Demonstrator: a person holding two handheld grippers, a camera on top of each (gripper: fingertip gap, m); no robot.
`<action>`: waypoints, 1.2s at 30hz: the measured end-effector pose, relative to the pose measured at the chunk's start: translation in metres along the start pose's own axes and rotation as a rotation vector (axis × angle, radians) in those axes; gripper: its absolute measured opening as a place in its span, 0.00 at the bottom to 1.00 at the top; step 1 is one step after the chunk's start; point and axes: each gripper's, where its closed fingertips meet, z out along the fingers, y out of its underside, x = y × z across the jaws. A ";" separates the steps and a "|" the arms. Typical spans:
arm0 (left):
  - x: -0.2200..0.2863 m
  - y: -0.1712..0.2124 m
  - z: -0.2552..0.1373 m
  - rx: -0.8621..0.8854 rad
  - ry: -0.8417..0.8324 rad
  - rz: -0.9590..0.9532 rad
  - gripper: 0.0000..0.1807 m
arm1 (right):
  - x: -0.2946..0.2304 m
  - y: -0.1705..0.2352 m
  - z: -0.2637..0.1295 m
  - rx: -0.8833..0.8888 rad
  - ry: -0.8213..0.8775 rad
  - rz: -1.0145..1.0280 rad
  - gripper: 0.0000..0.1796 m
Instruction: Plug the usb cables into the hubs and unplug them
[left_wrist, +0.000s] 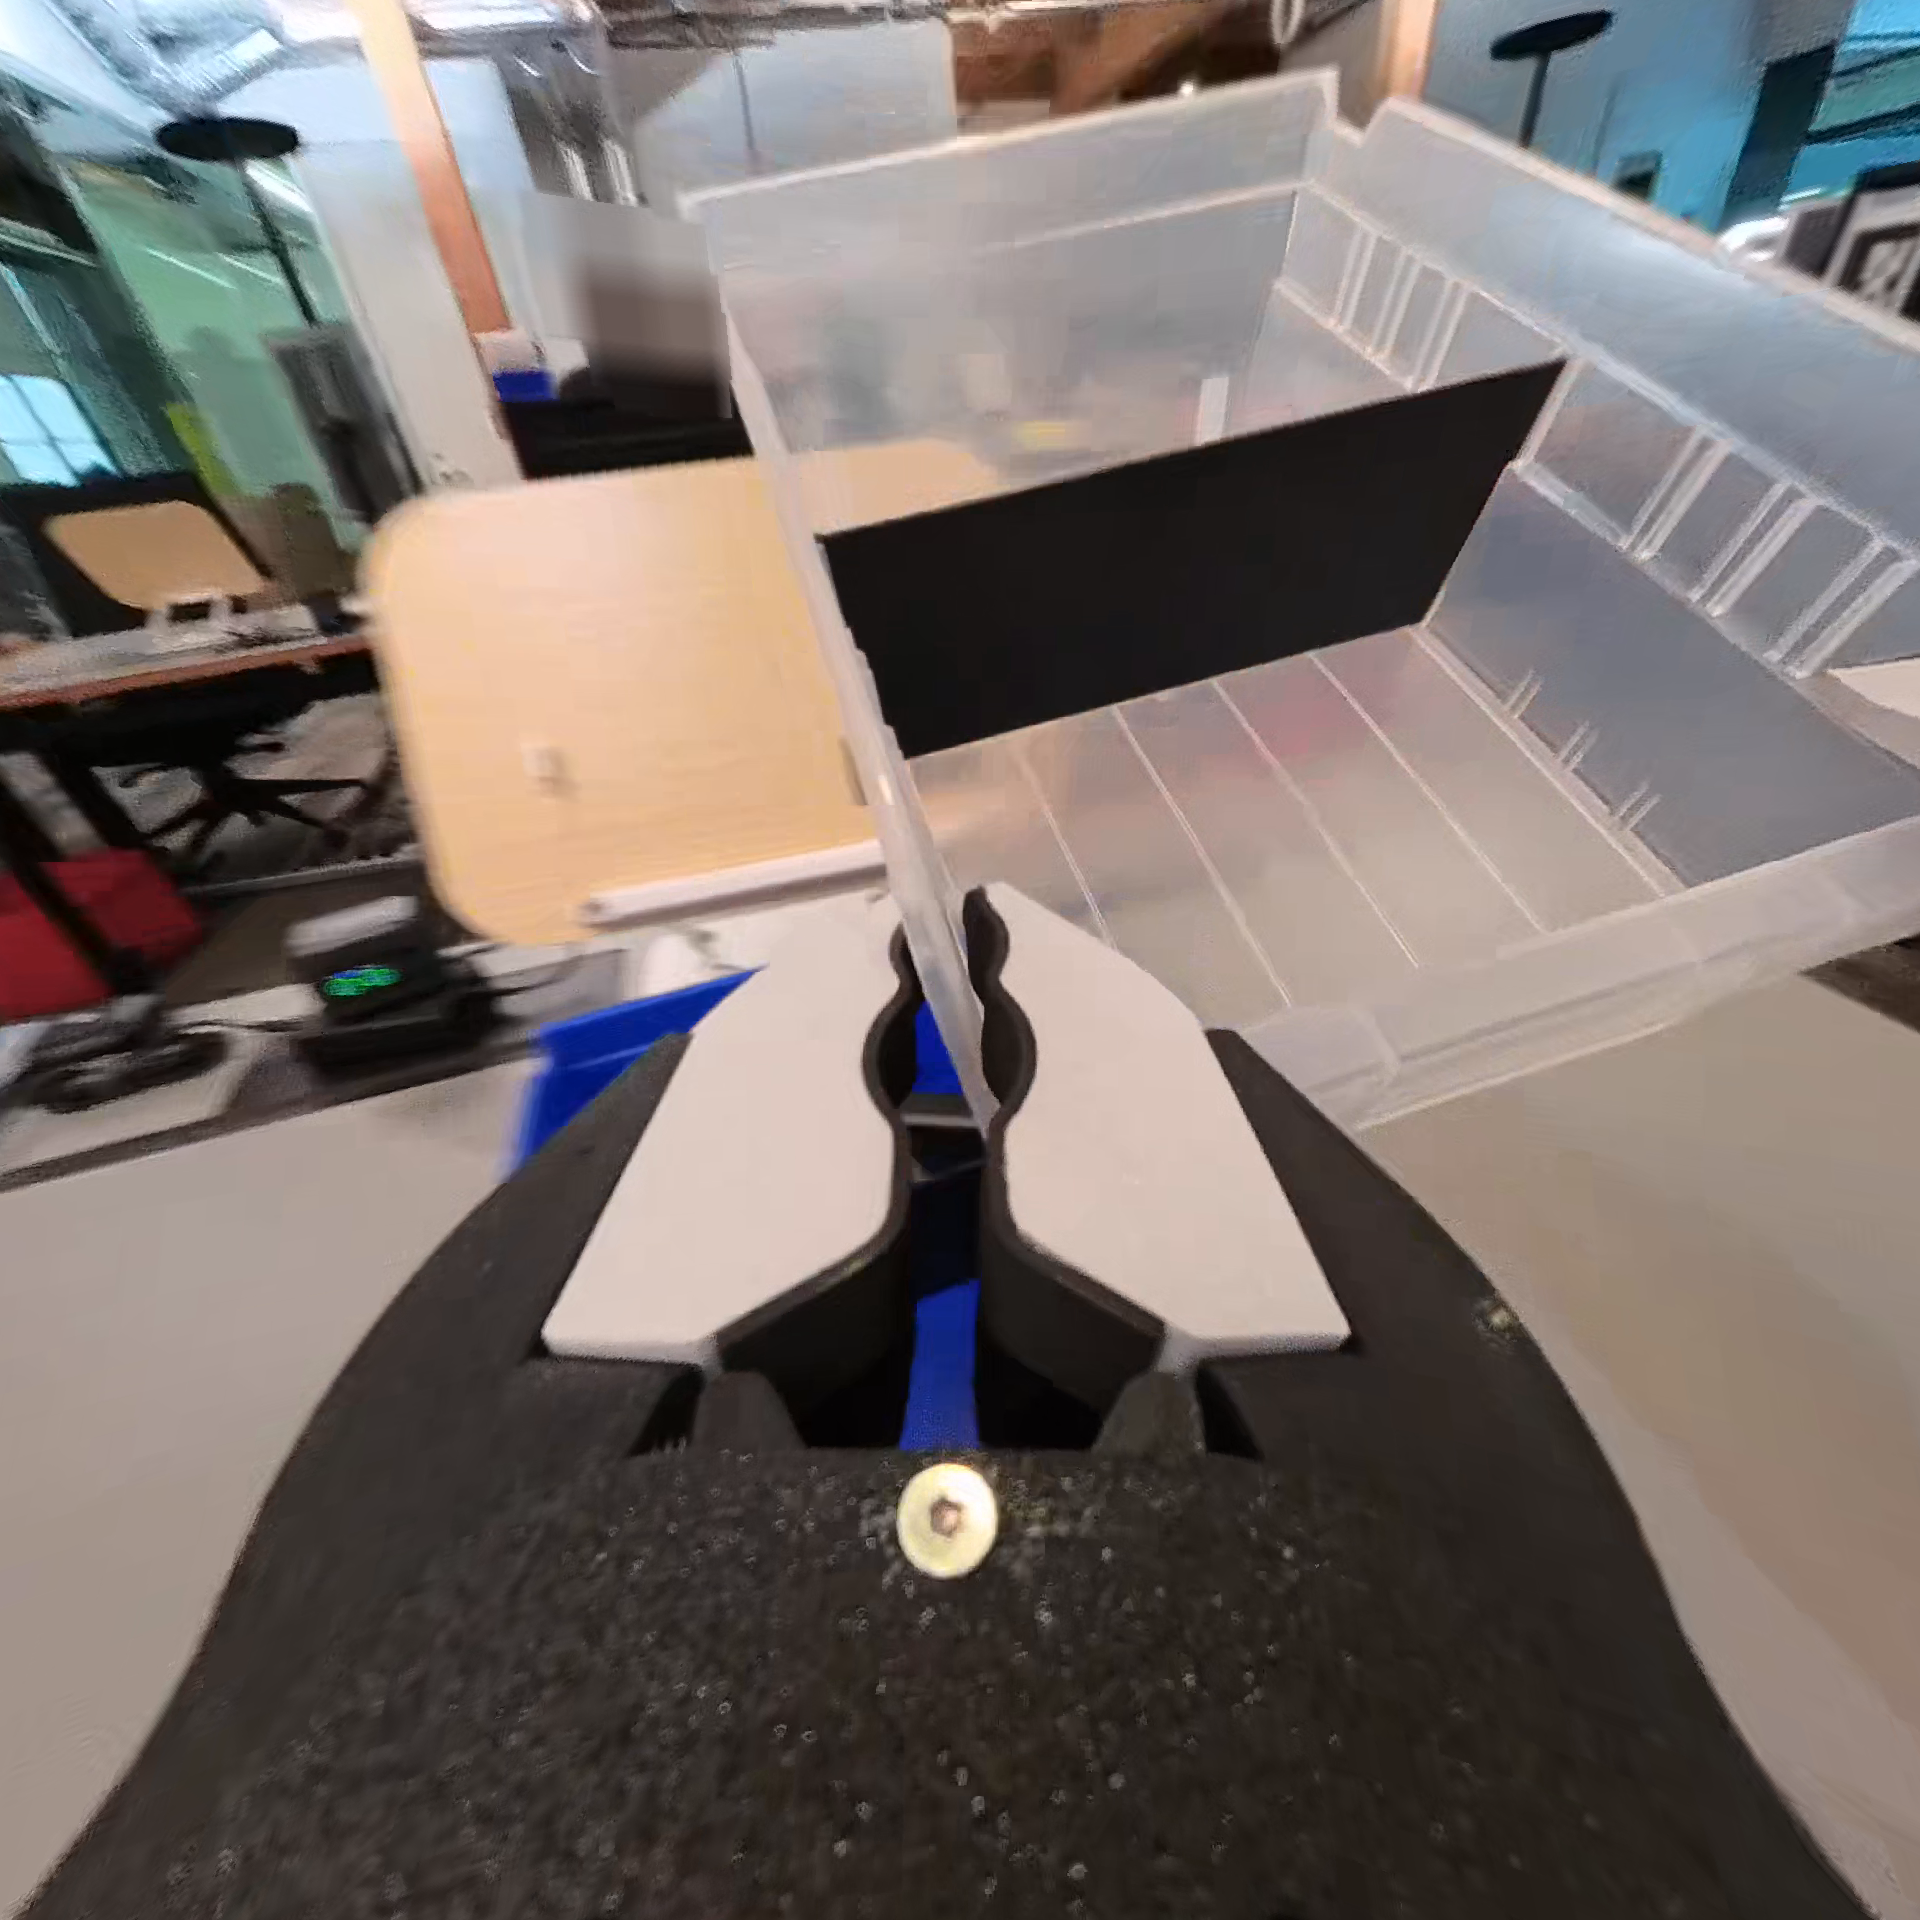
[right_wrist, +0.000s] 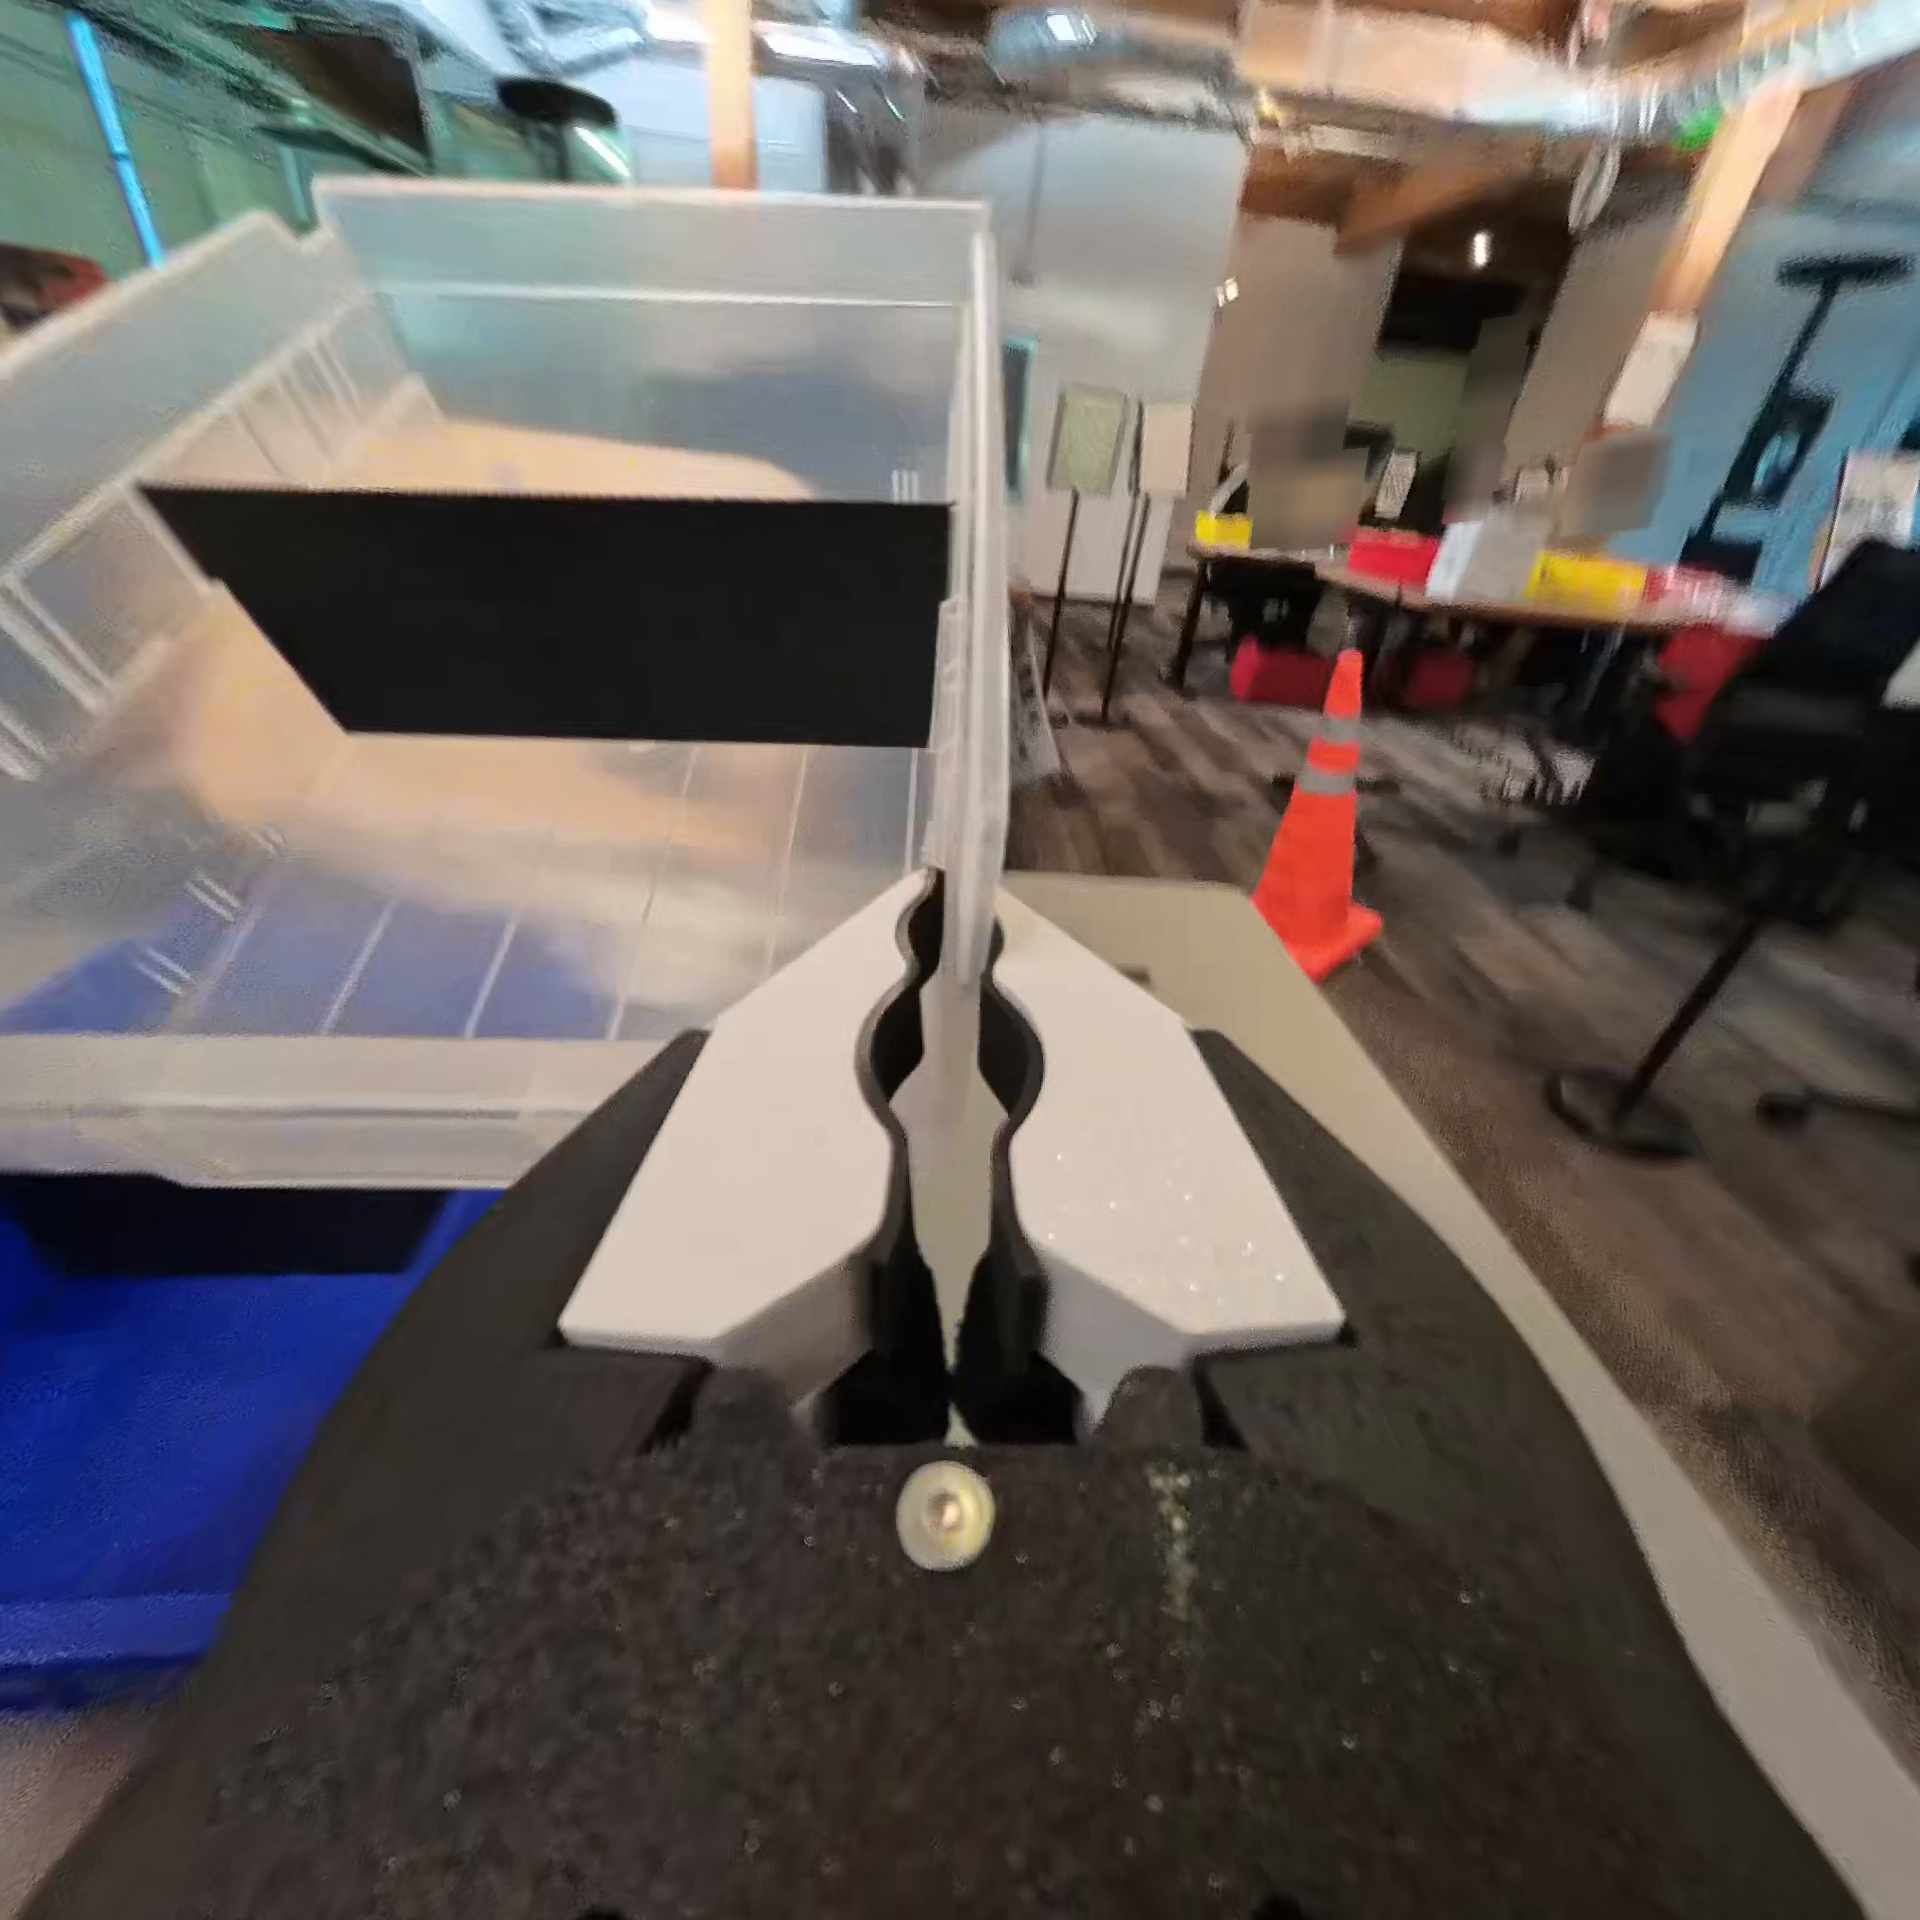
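Clear glossy plastic bin (left_wrist: 1351, 831); matt black divider (left_wrist: 1143, 582).

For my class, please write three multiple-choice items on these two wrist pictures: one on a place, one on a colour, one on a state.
1. Where does the left tool grip the clear bin?
A. its side wall
B. its floor
C. its black divider

2. What colour is the cone on the floor?
A. green
B. orange
C. white

3. What is the state of the right tool?
A. wide open
B. shut on a cable
C. shut on the bin's wall

Answers: 1 A, the thin clear wall runs between its fingers. 2 B, orange with pale bands. 3 C, the wall's edge sits pinched between both fingers.
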 end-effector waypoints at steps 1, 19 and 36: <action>0.029 0.011 0.016 -0.025 0.029 -0.012 0.04 | 0.029 0.019 0.007 -0.035 0.005 0.049 0.01; 0.166 0.167 0.091 -0.356 0.183 -0.066 0.08 | 0.147 0.223 0.048 -0.527 -0.004 0.158 0.02; -0.124 0.068 -0.085 -0.117 -0.073 0.000 0.28 | -0.134 0.096 -0.027 -0.294 -0.582 0.111 0.32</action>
